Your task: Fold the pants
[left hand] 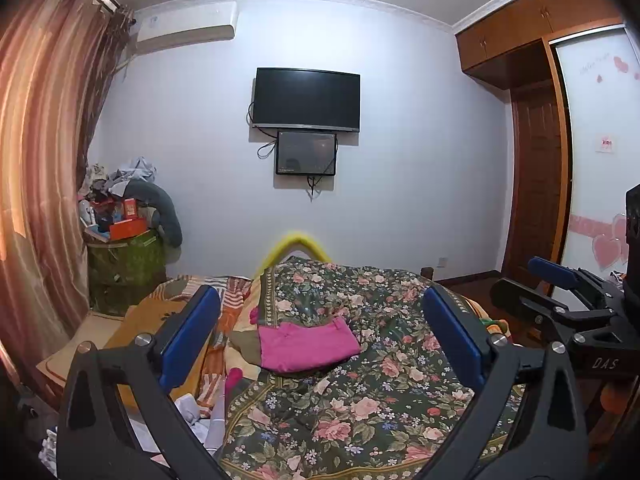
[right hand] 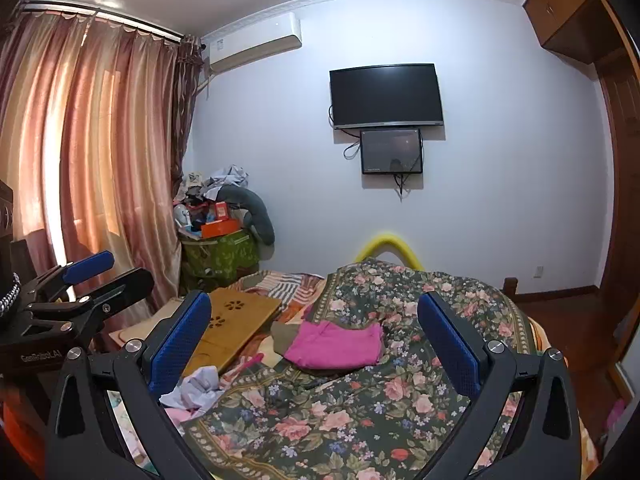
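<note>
The pink pants (left hand: 306, 345) lie folded into a compact stack on the floral quilt (left hand: 360, 408) of the bed, with an olive-brown cloth (left hand: 244, 344) under their left side. They also show in the right wrist view (right hand: 336, 344). My left gripper (left hand: 320, 340) is open and empty, held above the bed short of the pants. My right gripper (right hand: 314, 340) is open and empty too, at about the same height. The right gripper shows at the right edge of the left wrist view (left hand: 560, 280); the left gripper shows at the left edge of the right wrist view (right hand: 92, 272).
A wooden lap board (right hand: 236, 320) lies on the bed's left side, near crumpled white and pink clothes (right hand: 196, 392). A green bin piled with clutter (right hand: 220, 252) stands in the corner by the curtain (right hand: 80, 160). A TV (right hand: 386, 96) hangs on the far wall; a wardrobe (left hand: 536, 160) is at right.
</note>
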### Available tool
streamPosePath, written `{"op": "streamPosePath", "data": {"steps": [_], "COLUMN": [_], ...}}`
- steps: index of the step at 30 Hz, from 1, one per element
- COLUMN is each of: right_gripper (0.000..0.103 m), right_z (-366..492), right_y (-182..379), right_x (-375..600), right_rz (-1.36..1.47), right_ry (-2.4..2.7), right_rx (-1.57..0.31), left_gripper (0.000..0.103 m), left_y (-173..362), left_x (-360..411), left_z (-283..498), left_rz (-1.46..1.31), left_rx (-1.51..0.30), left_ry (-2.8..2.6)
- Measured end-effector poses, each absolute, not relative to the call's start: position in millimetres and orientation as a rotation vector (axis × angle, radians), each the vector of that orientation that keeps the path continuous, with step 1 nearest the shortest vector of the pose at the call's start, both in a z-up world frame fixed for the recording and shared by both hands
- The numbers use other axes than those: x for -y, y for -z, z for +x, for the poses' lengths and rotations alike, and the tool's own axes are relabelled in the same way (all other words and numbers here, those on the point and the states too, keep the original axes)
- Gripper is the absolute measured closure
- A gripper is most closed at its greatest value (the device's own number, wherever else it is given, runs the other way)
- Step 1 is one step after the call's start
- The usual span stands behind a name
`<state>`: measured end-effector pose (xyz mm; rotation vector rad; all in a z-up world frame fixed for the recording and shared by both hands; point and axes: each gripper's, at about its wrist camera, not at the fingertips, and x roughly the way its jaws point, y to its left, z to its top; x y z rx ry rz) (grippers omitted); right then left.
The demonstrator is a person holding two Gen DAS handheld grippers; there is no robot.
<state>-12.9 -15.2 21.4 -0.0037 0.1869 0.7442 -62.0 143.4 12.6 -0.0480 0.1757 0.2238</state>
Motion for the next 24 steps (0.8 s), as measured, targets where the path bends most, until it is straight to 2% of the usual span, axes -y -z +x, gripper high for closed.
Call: {"op": "streamPosePath", "data": {"steps": [24], "right_gripper": [0.000], "right_z": [-12.5], "right_y": [-21.8], "right_x": [17.8], "right_rz": [0.000], "right_ry": [-0.738], "right_rx": [-0.194], "left_gripper": [0.000], "left_y": [-7.9], "left_x": [-147.4], "left_z": [-54.6], "left_rz": [-0.070], "left_rx": [-0.191], "left_ry": [-0.221]}}
